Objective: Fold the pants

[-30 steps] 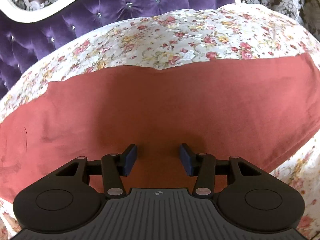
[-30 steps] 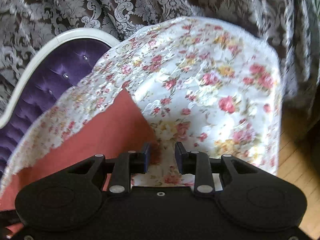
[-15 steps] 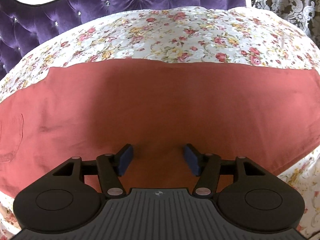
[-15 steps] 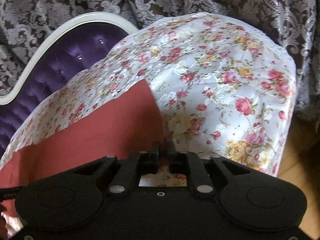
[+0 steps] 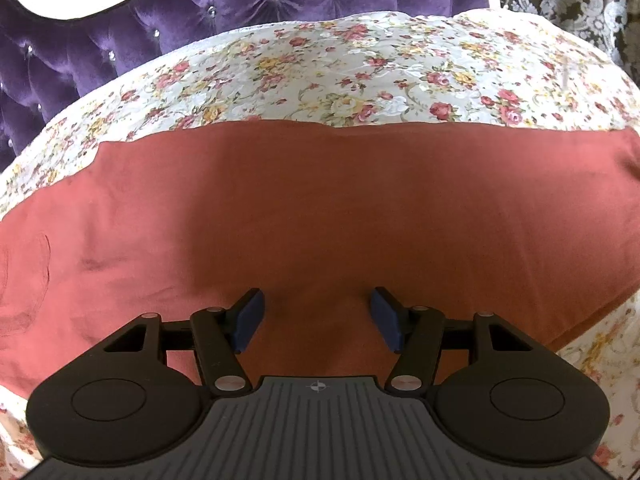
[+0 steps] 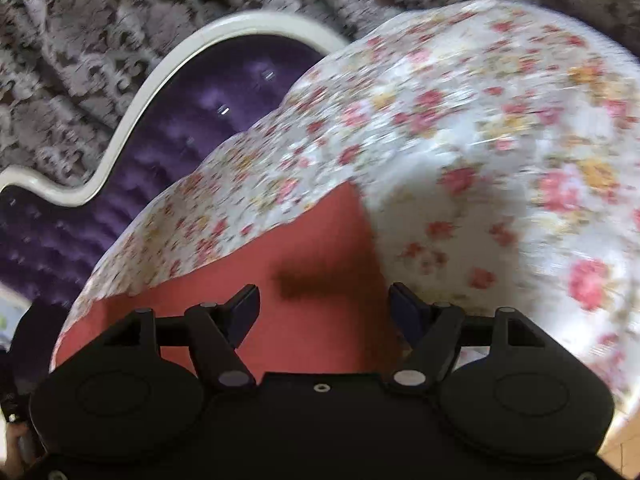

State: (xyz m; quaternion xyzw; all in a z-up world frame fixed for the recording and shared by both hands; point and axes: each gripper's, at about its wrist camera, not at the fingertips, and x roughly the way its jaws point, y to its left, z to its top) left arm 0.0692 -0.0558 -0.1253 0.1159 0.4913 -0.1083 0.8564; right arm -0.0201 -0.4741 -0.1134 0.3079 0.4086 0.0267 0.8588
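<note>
The rust-red pants (image 5: 320, 208) lie flat across a floral bedspread (image 5: 360, 64), as a wide band in the left wrist view. My left gripper (image 5: 316, 314) is open and empty, just above the cloth near its front edge. In the blurred right wrist view, the right end of the pants (image 6: 312, 248) shows with its corner against the bedspread (image 6: 500, 140). My right gripper (image 6: 322, 312) is open and empty over that end.
A purple tufted headboard (image 5: 200, 12) with a white frame stands behind the bed and also shows in the right wrist view (image 6: 192, 128). Patterned grey curtains (image 6: 100, 20) hang behind. The bed's edge drops off at the right, with wooden floor (image 6: 616, 448) below.
My right gripper was shut half a second ago and has opened, and it has shifted left over the pants' end. My left gripper stays open and has barely moved.
</note>
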